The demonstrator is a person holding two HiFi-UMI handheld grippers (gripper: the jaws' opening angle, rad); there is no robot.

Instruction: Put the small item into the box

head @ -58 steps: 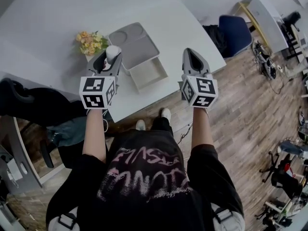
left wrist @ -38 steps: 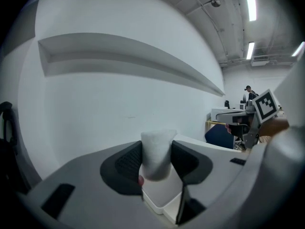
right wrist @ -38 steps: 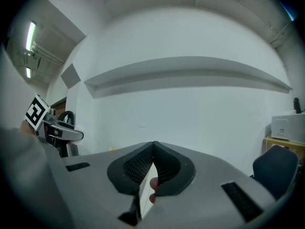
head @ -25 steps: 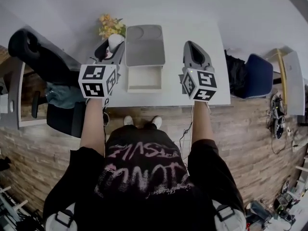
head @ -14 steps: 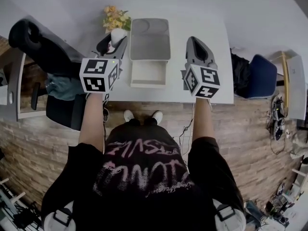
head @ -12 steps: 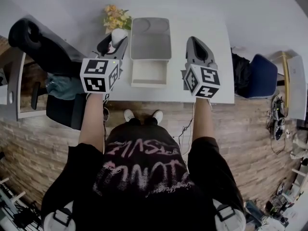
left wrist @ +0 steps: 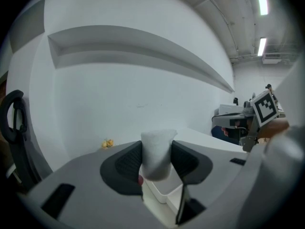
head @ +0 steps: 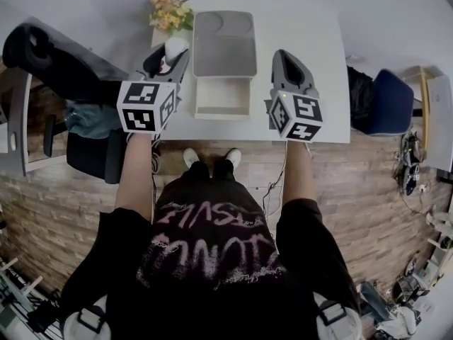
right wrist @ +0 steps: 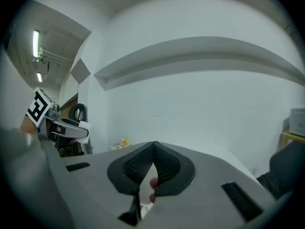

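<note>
Overhead, we saw a black chair (head: 44, 54) crowding the table (head: 322, 62) at its left edge, with flowers (head: 170, 13) at the far left corner. The open box (head: 223, 113) and its lid (head: 224, 44) sat mid-table near the front edge, with bare top to its right. A blue chair (head: 393, 105) stood beyond the right edge. Since half a second before, table and box had slid slightly up the head view, while both grippers kept their places. The left gripper (left wrist: 156, 159) stayed clamped on the small white item (left wrist: 156, 149), held just left of the lid. The right gripper (right wrist: 152, 149) had its jaws together, empty.
</note>
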